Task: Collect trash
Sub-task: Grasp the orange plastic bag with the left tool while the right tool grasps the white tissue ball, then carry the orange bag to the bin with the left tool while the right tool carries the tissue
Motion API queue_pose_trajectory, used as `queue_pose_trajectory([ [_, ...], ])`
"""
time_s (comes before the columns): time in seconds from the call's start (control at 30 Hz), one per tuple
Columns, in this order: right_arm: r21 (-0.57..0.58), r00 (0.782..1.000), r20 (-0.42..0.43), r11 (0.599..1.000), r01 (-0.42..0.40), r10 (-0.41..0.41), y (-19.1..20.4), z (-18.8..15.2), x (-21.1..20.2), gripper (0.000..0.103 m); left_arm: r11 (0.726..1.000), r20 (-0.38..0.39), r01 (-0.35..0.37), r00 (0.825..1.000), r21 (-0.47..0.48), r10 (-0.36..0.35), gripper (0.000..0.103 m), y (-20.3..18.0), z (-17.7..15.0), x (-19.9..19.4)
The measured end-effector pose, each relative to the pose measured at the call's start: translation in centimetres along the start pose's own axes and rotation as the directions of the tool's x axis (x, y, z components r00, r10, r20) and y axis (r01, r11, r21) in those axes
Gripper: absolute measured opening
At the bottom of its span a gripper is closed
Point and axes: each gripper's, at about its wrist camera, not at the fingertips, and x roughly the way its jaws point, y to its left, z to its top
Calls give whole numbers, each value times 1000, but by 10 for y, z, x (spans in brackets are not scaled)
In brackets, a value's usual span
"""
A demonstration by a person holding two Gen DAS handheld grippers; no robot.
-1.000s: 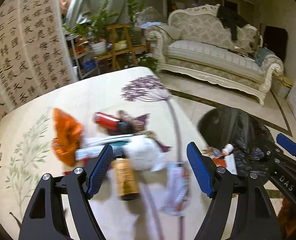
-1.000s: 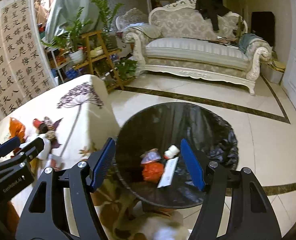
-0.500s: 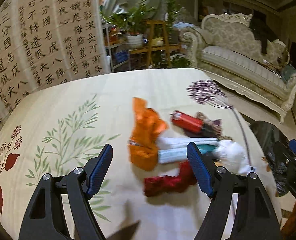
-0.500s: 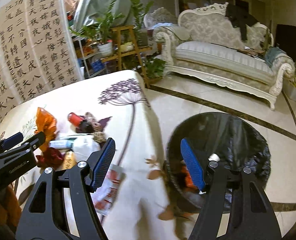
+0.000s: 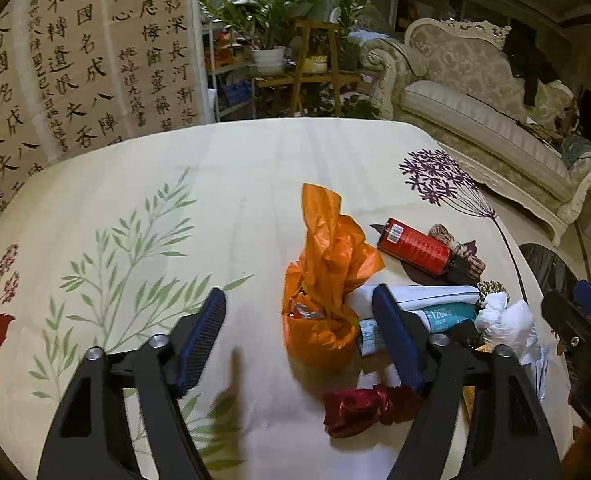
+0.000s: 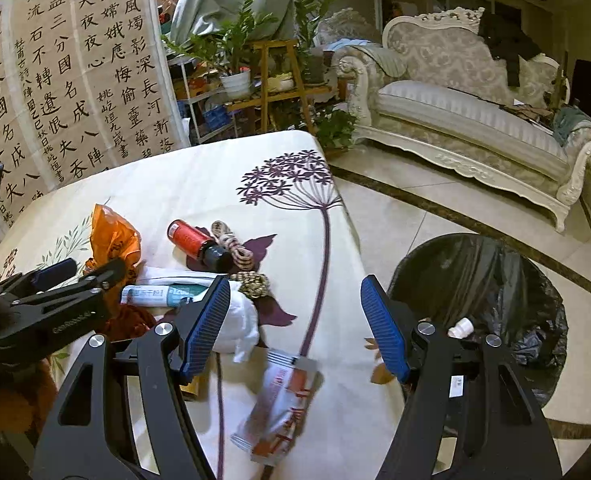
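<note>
A crumpled orange plastic bag [image 5: 327, 280] is sitting upright on the floral tablecloth [image 5: 199, 200], bulging at its base, with a heap of other trash just right of it: a red bottle [image 5: 413, 246], white boxes [image 5: 419, 300] and a dark red wrapper [image 5: 359, 406]. The left gripper [image 5: 299, 330] is hovering with the bag between its 2 jaws; they have just been closing but are gripping nothing. The right gripper [image 6: 295, 324] is gaping empty above a flattened red-and-white packet [image 6: 281, 404]. Right of it, a black-lined bin [image 6: 491, 280] is holding a small white bottle [image 6: 461, 326].
</note>
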Motion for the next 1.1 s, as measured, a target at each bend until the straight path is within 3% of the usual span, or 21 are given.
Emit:
queue_pose_trajectory([
  [0.17,-15,1000,-12,1000,-13,12,10,-1,2,66,998,-14,55,998,13,-55,35,0,-1,4],
  [0.2,-20,1000,-15,1000,-16,15,13,-1,2,66,998,-9,64,998,16,-64,33,-1,-1,2],
  [0.4,-44,998,-38,998,-42,40,26,-6,4,65,999,15,52,999,0,-52,32,6,-3,-8],
  [0.67,-62,995,-82,997,-55,50,34,-12,15,50,999,36,32,999,-42,-31,32,27,-12,-30],
  [0.8,-61,993,-93,995,-75,69,37,-14,17,33,999,37,25,999,-45,-23,32,32,-14,-34],
  [1.1,-51,999,-21,997,-50,49,27,-12,-11,30,997,58,42,998,-57,-39,32,25,-22,-51],
])
